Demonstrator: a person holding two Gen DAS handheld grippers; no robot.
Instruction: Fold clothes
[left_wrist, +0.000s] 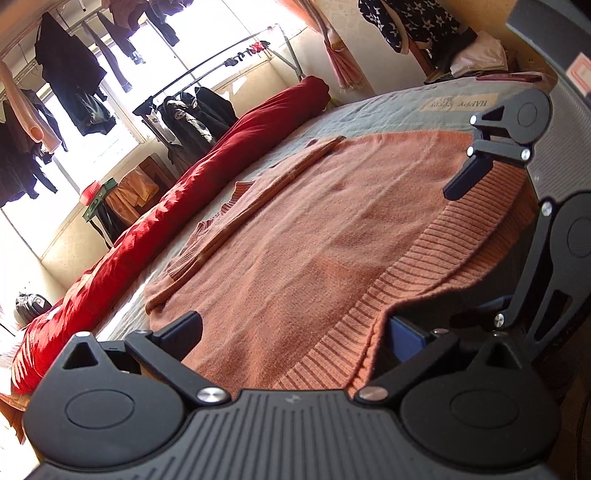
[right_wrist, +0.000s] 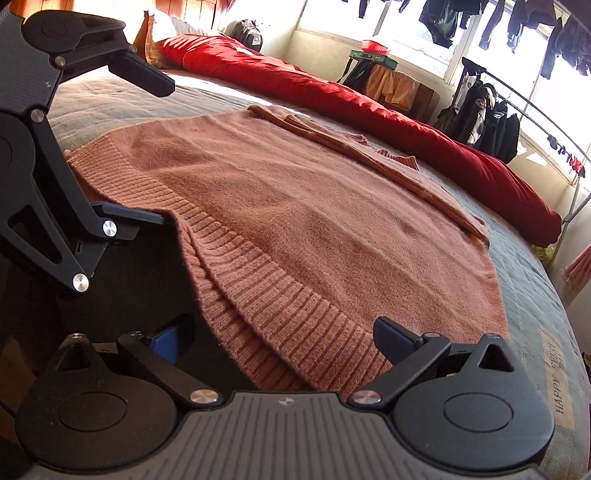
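A pink sweater (left_wrist: 314, 229) is lying flat on the grey bed (left_wrist: 388, 107), filling mid-frame. The left gripper (left_wrist: 291, 336) and right gripper (right_wrist: 284, 332) are both hovering at its ribbed hem (right_wrist: 266, 295), low in frame, fingers spread wide around it.

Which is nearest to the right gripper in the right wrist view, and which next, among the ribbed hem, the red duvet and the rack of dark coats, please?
1. The ribbed hem of the sweater lies between the open fingers of the right gripper.
2. The red duvet is rolled along the bed's far side.
3. The rack of dark coats stands beyond the bed, by the window, upper right.
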